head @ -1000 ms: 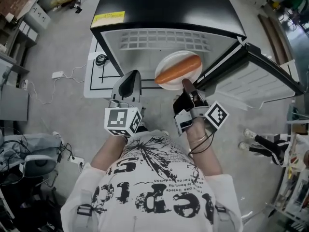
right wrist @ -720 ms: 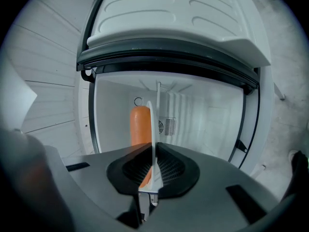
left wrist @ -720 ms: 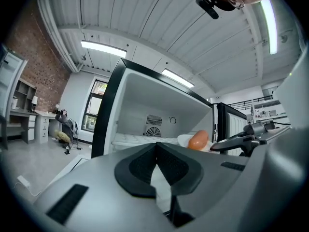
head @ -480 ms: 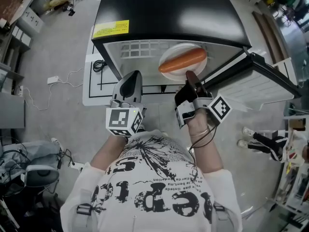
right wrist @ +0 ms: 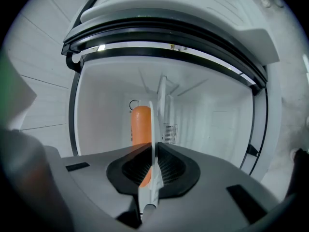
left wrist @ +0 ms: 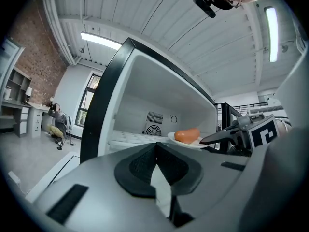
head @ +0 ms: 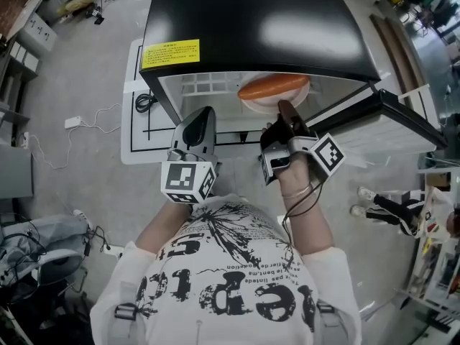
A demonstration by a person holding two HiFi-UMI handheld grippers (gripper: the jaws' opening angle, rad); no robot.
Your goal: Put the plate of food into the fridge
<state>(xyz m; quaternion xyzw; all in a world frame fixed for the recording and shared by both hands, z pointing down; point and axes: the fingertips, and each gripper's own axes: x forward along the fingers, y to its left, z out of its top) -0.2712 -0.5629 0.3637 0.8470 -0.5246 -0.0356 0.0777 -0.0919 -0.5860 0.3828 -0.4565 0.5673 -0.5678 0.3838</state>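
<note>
**Head view:** The right hand-held gripper [head: 284, 113] is carrying the plate [head: 255, 105] and its orange sausage [head: 273, 87] under the front edge of the open fridge [head: 259, 20]. The yellow label [head: 169, 53] at the top's left front corner is too small to read.

**Left gripper view:** The left hand-held gripper [left wrist: 156, 146] is pressing its jaws together on nothing. Only here is a vent [left wrist: 154, 129] showing on the fridge's back wall.

**Right gripper view:** The jaws, just eased slightly wider, are pinching the plate's rim edge-on.

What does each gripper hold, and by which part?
Right gripper: the plate, by its near rim; jaws just opened a little, rim between them. Left gripper: nothing.
</note>
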